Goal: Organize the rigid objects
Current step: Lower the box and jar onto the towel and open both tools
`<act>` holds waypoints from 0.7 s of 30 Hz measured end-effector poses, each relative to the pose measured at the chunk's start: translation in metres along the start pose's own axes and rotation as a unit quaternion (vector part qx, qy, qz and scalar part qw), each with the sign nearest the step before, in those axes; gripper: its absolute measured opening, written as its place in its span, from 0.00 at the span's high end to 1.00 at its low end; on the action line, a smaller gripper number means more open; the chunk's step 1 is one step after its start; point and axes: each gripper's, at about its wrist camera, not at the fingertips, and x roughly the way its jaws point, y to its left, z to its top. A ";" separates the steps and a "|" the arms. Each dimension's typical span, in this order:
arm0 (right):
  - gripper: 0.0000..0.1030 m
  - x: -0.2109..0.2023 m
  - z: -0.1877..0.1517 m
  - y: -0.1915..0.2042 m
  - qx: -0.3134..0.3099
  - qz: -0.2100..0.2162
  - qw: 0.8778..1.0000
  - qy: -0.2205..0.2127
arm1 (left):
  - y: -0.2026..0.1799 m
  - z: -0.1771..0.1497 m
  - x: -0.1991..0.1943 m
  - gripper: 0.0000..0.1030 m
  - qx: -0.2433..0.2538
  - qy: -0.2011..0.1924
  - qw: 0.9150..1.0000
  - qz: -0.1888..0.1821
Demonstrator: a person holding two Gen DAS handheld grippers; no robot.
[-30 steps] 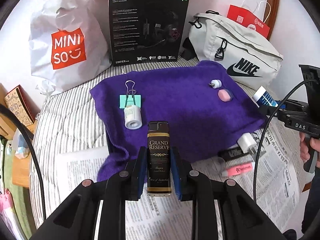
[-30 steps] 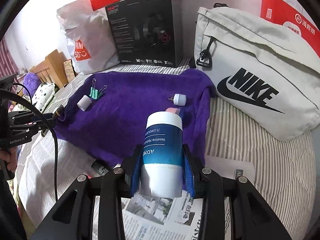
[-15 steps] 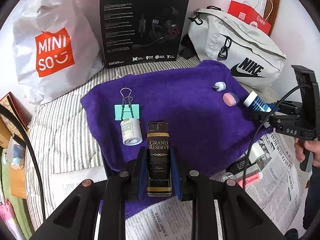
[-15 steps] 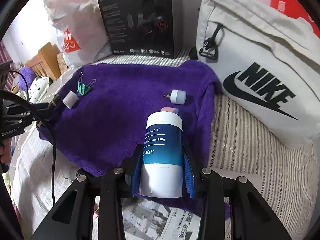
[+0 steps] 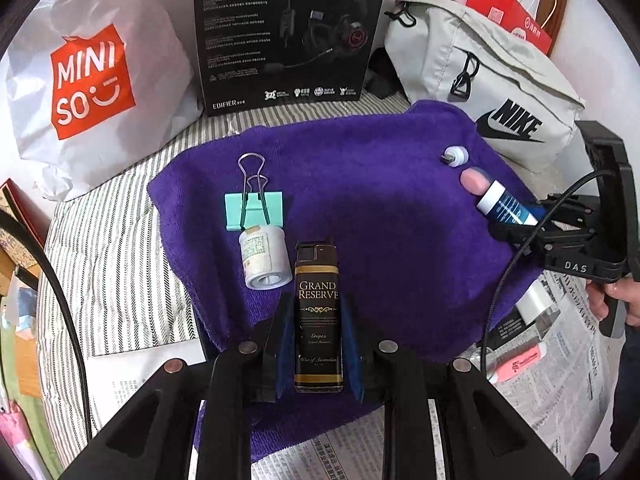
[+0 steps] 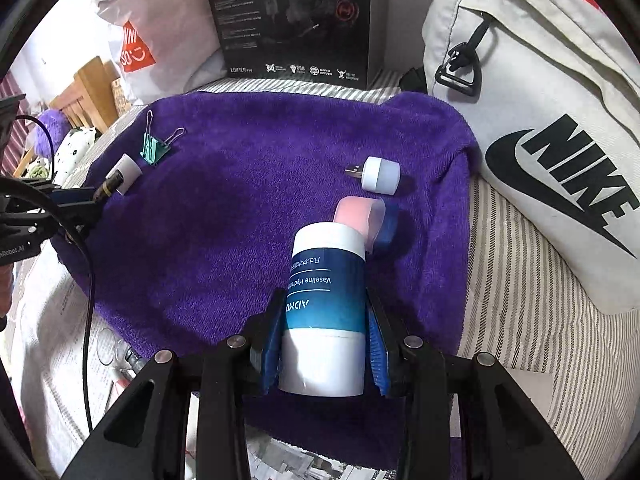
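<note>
My left gripper (image 5: 317,312) is shut on a black "Grand Reserve" lighter (image 5: 318,320), held low over the near edge of the purple towel (image 5: 360,200). Just left of the lighter's tip lies a small white bottle (image 5: 264,260), with a teal binder clip (image 5: 254,210) behind it. My right gripper (image 6: 325,304) is shut on a blue-and-white Vaseline tube (image 6: 326,280) above the towel's right side. The tube's cap is close to a pink eraser (image 6: 356,214), and a white USB light (image 6: 380,174) lies beyond that.
A Miniso bag (image 5: 92,80), a black headset box (image 5: 288,32) and a grey Nike bag (image 5: 500,92) stand behind the towel. Newspaper (image 5: 560,380) at the near right carries a pink highlighter (image 5: 520,360) and a white charger (image 5: 534,300). Striped bedding (image 5: 112,260) lies left.
Both grippers have moved forward and down over the towel, each still gripping its object. The tube now sits closer to the pink eraser, the lighter closer to the white bottle.
</note>
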 end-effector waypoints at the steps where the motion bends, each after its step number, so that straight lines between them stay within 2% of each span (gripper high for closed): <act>1: 0.64 0.000 0.000 0.000 -0.002 0.000 1.000 0.000 | 0.000 -0.001 0.002 0.78 0.001 0.002 1.000 0.001; 13: 0.64 0.002 -0.001 0.002 -0.021 -0.001 1.000 -0.008 | 0.006 -0.006 0.018 0.78 0.018 0.030 0.999 0.038; 21: 0.63 0.001 -0.001 0.003 -0.027 -0.001 1.000 -0.010 | 0.005 -0.008 0.019 0.78 0.021 0.022 0.999 0.044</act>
